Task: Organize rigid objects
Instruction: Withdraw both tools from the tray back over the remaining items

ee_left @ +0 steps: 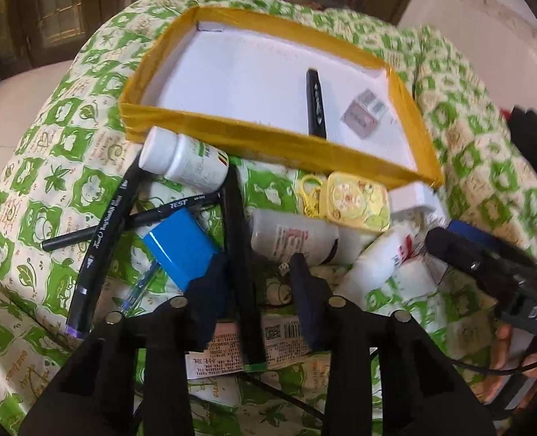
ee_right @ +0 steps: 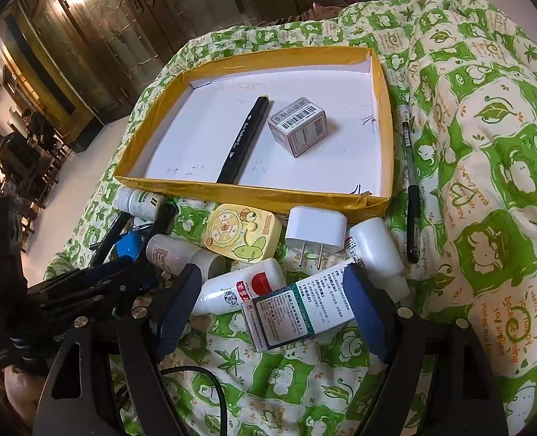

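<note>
My left gripper (ee_left: pixel 255 269) hangs over a black marker (ee_left: pixel 240 254) lying in the pile on the quilt. The marker runs between the fingers, close to the left pad, with a gap at the right pad. My right gripper (ee_right: pixel 272 276) stands open around a white and green medicine box (ee_right: pixel 297 309) and a white bottle with a red mark (ee_right: pixel 239 289); neither pad presses on them. Beyond the pile, the yellow-rimmed tray (ee_left: pixel 232 134) (ee_right: pixel 250 192) holds another black marker (ee_right: pixel 243 141) and a small grey box (ee_right: pixel 299 125).
The pile also has a white capped bottle (ee_left: pixel 184 163), a blue box (ee_left: pixel 181 250), a yellow cartoon case (ee_right: pixel 243 232), a white plug (ee_right: pixel 315 232) and loose pens (ee_left: pixel 101 247). A thin pen (ee_right: pixel 411 189) lies right of the tray. People sit far left (ee_right: pixel 28 127).
</note>
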Demonstrator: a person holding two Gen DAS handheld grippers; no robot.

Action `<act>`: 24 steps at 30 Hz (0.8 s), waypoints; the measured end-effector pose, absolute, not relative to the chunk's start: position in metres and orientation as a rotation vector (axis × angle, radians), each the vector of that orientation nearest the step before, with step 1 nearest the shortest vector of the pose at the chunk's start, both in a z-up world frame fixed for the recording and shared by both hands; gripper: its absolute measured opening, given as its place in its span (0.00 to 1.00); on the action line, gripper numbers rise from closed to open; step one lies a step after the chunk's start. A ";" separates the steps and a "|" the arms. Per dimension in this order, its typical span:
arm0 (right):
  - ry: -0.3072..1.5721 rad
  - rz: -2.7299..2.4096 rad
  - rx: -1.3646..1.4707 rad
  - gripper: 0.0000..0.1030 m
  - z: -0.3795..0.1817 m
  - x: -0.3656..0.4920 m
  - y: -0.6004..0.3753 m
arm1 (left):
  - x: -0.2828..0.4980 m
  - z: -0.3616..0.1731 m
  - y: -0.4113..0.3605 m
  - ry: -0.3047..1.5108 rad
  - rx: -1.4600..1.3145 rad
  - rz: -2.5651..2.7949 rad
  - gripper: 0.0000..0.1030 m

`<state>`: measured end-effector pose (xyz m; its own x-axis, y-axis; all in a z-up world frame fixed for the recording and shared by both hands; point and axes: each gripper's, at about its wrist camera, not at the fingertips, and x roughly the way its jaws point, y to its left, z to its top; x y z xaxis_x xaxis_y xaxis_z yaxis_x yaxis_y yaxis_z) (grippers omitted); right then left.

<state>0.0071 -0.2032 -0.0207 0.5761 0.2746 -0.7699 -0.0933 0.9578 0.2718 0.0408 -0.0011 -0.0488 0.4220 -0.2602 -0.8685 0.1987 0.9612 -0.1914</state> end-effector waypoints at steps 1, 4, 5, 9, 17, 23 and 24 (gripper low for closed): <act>0.934 0.216 0.204 0.74 -0.021 0.007 -0.203 | 0.041 -0.051 -0.003 1.106 -0.050 -0.287 0.22; 0.939 0.222 0.187 0.74 -0.022 0.009 -0.201 | 0.044 -0.056 -0.004 1.128 -0.046 -0.287 0.15; 0.940 0.226 0.178 0.74 -0.022 0.009 -0.200 | 0.044 -0.056 -0.004 1.128 -0.047 -0.287 0.15; 0.935 0.237 0.134 0.74 -0.023 0.011 -0.196 | 0.044 -0.055 -0.003 1.126 -0.051 -0.286 0.15; 0.991 0.255 0.186 0.75 -0.022 0.047 -0.185 | 0.044 -0.055 -0.004 1.129 -0.055 -0.291 0.15; 1.047 0.197 0.095 0.75 -0.028 0.059 -0.157 | 0.044 -0.055 -0.003 1.129 -0.060 -0.292 0.15; 1.051 0.192 0.097 0.75 -0.027 0.059 -0.155 | 0.044 -0.055 -0.003 1.129 -0.060 -0.292 0.15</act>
